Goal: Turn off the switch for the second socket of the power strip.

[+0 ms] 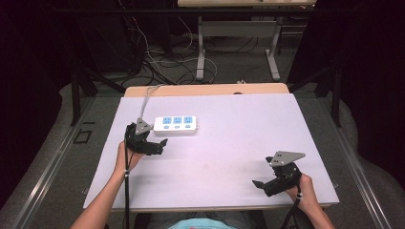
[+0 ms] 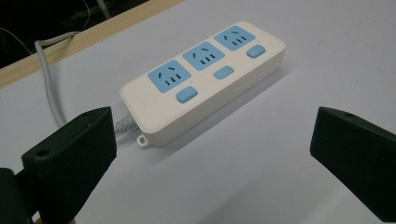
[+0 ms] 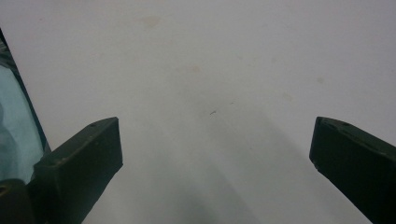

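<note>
A white power strip (image 1: 176, 125) (image 2: 205, 77) with three blue sockets and three blue switches lies flat at the back left of the white table sheet (image 1: 229, 143). Its grey cord (image 1: 146, 98) (image 2: 49, 84) runs off the far edge. My left gripper (image 1: 160, 141) (image 2: 210, 158) hovers just in front of the strip's cord end, jaws wide apart with nothing between them. At the front right, my right gripper (image 1: 259, 183) (image 3: 215, 158) is open too, over bare sheet (image 3: 210, 70), with nothing held.
The wooden table edge (image 1: 205, 89) (image 2: 93, 35) shows behind the sheet. Beyond it are a tangle of floor cables (image 1: 162, 64) and the grey legs of another table (image 1: 200, 47). A person's light blue clothing (image 1: 200, 224) (image 3: 11, 121) is at the front edge.
</note>
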Demonstrator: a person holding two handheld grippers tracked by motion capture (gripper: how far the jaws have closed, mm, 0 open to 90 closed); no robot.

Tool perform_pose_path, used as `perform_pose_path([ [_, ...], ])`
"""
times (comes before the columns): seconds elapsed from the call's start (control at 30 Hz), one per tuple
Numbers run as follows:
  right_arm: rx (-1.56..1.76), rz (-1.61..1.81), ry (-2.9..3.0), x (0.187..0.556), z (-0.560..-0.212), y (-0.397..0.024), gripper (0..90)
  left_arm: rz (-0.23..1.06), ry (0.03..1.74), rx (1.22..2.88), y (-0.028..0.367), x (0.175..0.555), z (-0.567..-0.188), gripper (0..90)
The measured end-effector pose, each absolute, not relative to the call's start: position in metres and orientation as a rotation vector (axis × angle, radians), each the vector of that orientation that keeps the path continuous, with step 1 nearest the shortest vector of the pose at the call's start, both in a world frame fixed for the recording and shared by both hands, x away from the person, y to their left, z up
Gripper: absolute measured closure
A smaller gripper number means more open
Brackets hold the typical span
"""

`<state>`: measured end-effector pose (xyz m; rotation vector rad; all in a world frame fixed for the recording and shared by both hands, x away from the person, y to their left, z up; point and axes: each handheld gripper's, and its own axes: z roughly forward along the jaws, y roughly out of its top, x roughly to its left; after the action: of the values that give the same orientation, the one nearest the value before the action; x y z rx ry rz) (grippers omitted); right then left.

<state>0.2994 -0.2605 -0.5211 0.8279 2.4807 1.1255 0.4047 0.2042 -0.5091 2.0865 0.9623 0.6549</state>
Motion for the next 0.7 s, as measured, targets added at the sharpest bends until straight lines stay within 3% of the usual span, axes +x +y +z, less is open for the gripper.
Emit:
perform_pose_path([
  [0.7, 0.831, 1.111, 2.488, 0.298, -0.522, -0.260, 2.0, 0.649, 0.933, 2.096, 0.194, 0.430, -0.503, 0.6],
])
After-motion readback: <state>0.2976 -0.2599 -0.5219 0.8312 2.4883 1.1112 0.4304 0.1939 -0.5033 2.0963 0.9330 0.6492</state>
